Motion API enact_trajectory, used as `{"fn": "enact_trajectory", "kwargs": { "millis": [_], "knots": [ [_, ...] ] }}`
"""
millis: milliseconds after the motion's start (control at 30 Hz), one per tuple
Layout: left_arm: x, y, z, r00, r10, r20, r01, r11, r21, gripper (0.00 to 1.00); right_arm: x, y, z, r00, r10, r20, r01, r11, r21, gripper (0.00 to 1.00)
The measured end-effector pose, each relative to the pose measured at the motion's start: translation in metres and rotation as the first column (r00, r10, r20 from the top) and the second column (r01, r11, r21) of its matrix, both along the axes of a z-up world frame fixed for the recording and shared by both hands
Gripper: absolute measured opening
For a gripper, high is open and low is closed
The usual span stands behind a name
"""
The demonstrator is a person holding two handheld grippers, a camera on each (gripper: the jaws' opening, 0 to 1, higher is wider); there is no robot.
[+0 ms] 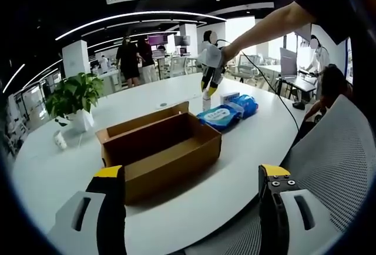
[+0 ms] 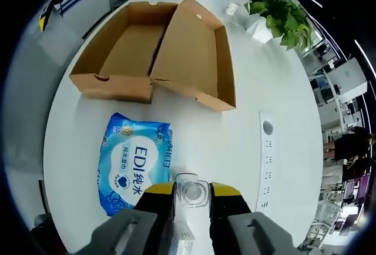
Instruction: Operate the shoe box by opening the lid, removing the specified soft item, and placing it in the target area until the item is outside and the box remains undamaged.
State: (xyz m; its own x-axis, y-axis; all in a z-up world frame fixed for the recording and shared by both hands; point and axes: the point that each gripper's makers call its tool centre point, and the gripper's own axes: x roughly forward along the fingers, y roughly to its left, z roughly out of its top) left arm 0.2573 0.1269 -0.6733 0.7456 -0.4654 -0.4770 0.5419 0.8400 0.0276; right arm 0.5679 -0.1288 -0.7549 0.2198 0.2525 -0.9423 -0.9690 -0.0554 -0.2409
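My right tool [image 2: 192,195] is pinching a small clear bottle [image 2: 191,193] by its top, above the counter [image 2: 282,79] just beside the blue wipes pack [image 2: 136,170]. My left tool [image 1: 191,187] hangs spread and empty near the counter's edge, facing the box [image 1: 160,149]. The box sits open near the middle of the counter, lid folded flat beside it, and its inside looks bare. The wipes pack, which I take to be the soft item, already lies outside, between the box and my right tool. I judge the step to be setting the bottle down, so I'd lower it straight and let the base meet the counter before spreading the jaws, keeping clear of the pack.
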Motion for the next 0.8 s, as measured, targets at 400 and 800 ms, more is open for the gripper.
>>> {"fn": "enact_trajectory", "kwargs": {
  "millis": [400, 800],
  "knots": [
    [0.0, 0.002, -0.001, 1.0, 0.007, -0.006, -0.007, 1.0, -0.003, 0.97, 0.005, 0.0, 0.002, 0.999, -0.03, 0.014, 0.029, 0.999, 0.014, 0.18],
    [0.0, 0.003, -0.004, 1.0, 0.015, -0.021, -0.015, 1.0, -0.006, 0.98, 0.009, 0.001, 0.005, 0.997, -0.066, 0.031, 0.065, 0.997, 0.029, 0.22]
  ]
}}
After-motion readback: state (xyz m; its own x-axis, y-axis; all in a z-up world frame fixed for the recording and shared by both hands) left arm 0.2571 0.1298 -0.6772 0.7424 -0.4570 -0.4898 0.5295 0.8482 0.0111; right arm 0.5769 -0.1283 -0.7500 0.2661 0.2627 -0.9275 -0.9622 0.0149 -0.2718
